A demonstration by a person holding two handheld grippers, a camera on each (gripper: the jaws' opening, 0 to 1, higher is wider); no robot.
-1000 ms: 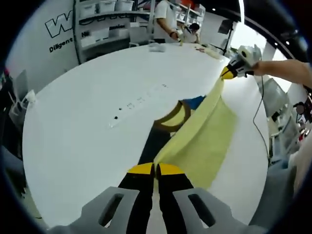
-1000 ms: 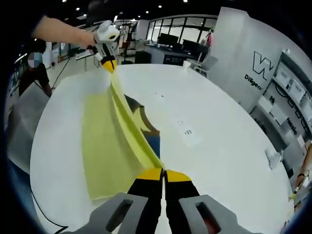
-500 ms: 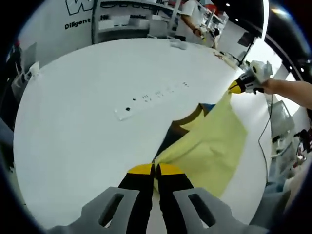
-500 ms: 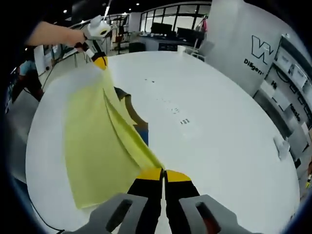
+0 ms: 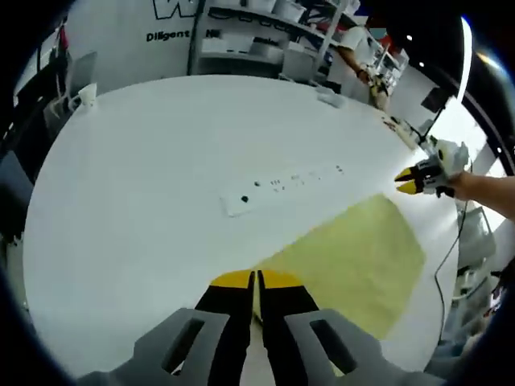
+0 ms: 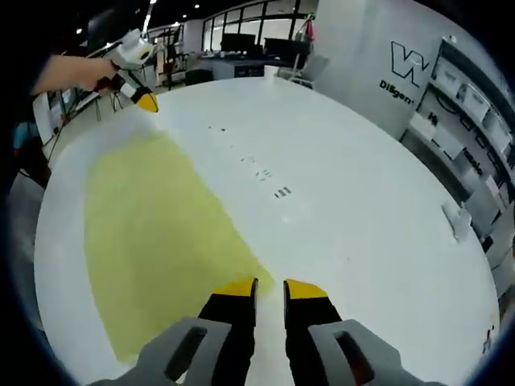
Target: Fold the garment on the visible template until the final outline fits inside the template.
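Both views face across one shared table (image 5: pixel 145 177).

Table: white table (image 5: pixel 137 177) (image 6: pixel 362 209), round-edged.
Garment: yellow garment (image 5: pixel 354 265) (image 6: pixel 153 233) spread flat on it.
Strip: small dark-marked strip (image 5: pixel 278 186) (image 6: pixel 261 173) beside garment.

white table (image 6: pixel 362 225) wide open; only flat yellow garment (image 6: pixel 153 225) near tools.
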